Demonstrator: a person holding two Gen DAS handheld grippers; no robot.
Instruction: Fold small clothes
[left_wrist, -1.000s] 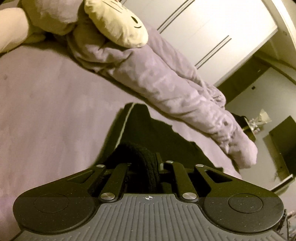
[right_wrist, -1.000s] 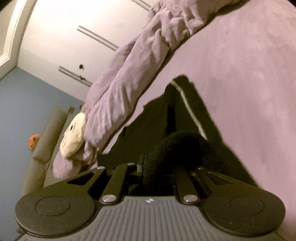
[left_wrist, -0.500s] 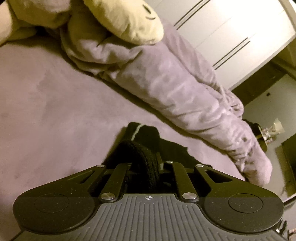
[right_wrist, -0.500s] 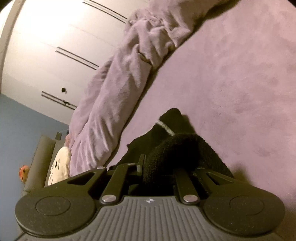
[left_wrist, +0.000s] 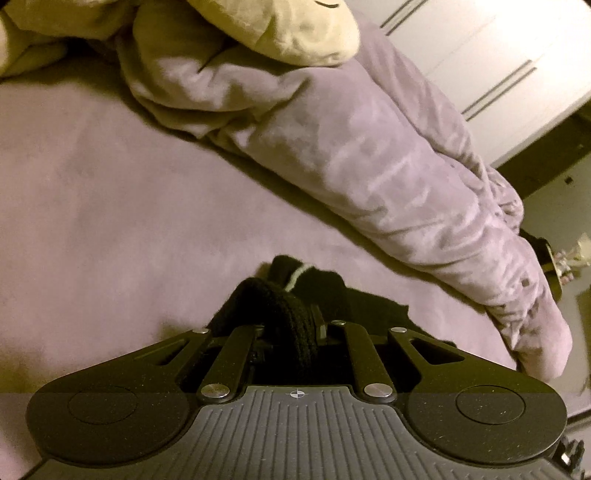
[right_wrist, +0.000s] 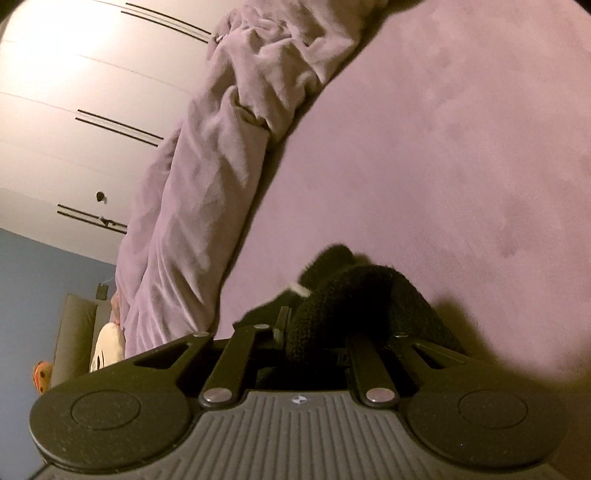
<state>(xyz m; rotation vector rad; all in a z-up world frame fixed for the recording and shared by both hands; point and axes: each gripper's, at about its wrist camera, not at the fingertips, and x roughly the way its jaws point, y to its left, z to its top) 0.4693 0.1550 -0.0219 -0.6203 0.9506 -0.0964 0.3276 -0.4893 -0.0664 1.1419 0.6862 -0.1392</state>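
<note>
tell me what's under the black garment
The black garment, gripped by both grippers, drapes onto the purple bedspread, which shows all around it. Whatever lies directly beneath the cloth is covered, and the fingers are hidden in its knit edge.

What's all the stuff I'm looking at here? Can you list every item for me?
black garment: one, black with a pale stripe, bunched on the bed, pinched by both grippers
bedspread: one, lilac, under the garment
blanket: one, lilac, rumpled in a long roll beyond the garment
plush toy: one, cream, on the blanket
wardrobe doors: white, behind the bed
left gripper: black, shut on the garment
right gripper: black, shut on the garment
</note>
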